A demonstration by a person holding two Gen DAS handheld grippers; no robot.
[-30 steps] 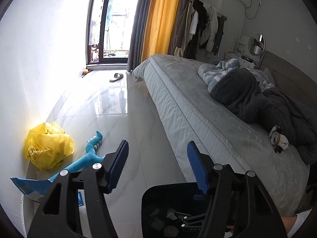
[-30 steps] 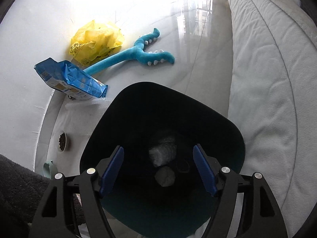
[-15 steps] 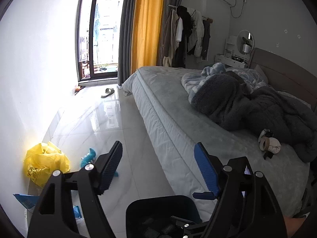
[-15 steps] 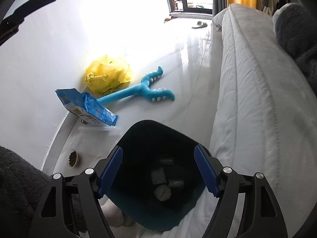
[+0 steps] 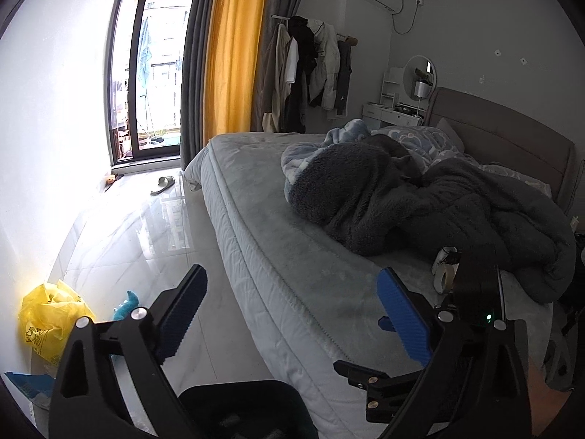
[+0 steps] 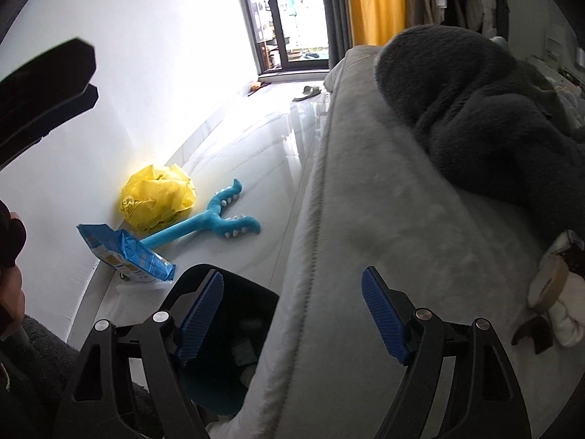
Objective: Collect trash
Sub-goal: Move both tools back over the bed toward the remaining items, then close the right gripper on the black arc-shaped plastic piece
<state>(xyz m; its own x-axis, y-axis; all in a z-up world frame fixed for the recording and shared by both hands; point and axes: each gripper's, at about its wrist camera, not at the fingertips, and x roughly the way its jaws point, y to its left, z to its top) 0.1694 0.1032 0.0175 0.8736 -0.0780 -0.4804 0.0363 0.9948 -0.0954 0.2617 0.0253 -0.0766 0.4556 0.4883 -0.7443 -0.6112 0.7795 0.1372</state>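
In the left wrist view, we hold the left gripper (image 5: 292, 314) released with nothing between its jaws, which have just been opening; it points over the bed (image 5: 292, 256) edge, with the rim of the black bin (image 5: 248, 402) directly below. A roll of tape (image 5: 446, 267) lies on the bed against the dark blanket (image 5: 420, 201), and a yellow bag (image 5: 47, 314) sits on the floor by the wall. In the right wrist view, we hold the right gripper (image 6: 292, 314) released and empty as well, its jaws having just widened a little. The bin (image 6: 234, 329) already contains several scraps, so we judge part of the collection done. Remaining candidates appear to be the tape roll (image 6: 548, 281) with white scraps beside it, the yellow bag (image 6: 157, 197) and the blue packet (image 6: 124, 256). The blue toy (image 6: 215, 219) lies near these. The floor between bed and wall is open; the mattress edge stands just beside the bin.
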